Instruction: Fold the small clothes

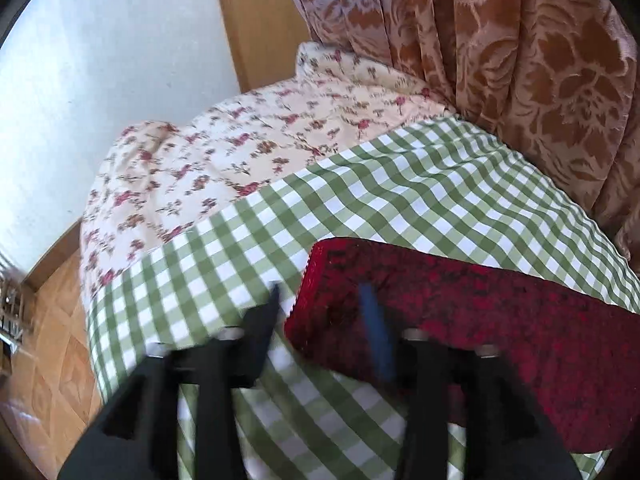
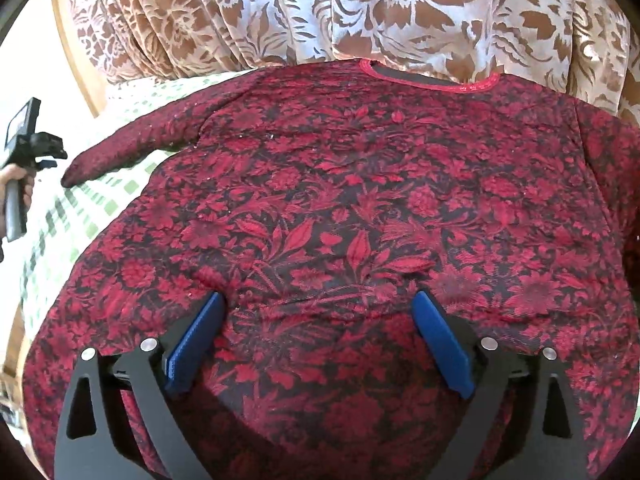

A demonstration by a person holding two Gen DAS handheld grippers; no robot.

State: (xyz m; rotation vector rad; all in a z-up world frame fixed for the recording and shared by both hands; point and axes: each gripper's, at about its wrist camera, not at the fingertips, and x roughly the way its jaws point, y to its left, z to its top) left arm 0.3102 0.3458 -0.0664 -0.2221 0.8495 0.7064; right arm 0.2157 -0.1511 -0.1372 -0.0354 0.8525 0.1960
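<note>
Right wrist view gives us a red floral top [image 2: 340,208] spread flat on green checked cloth [image 2: 52,216], neckline toward the patterned curtain [image 2: 320,8] along the upper frame; our right gripper [image 2: 320,312] hovers wide open over its lower middle. Left wrist view, blurred: our left gripper [image 1: 320,300] part open astride the top's edge, floral bedding [image 1: 224,152], pale wall [image 1: 100,60], wooden floor [image 1: 48,340] at lower left

left gripper [image 1: 320,292] motion-blurred; red top [image 2: 340,220] runs off the right wrist view's lower edge
</note>
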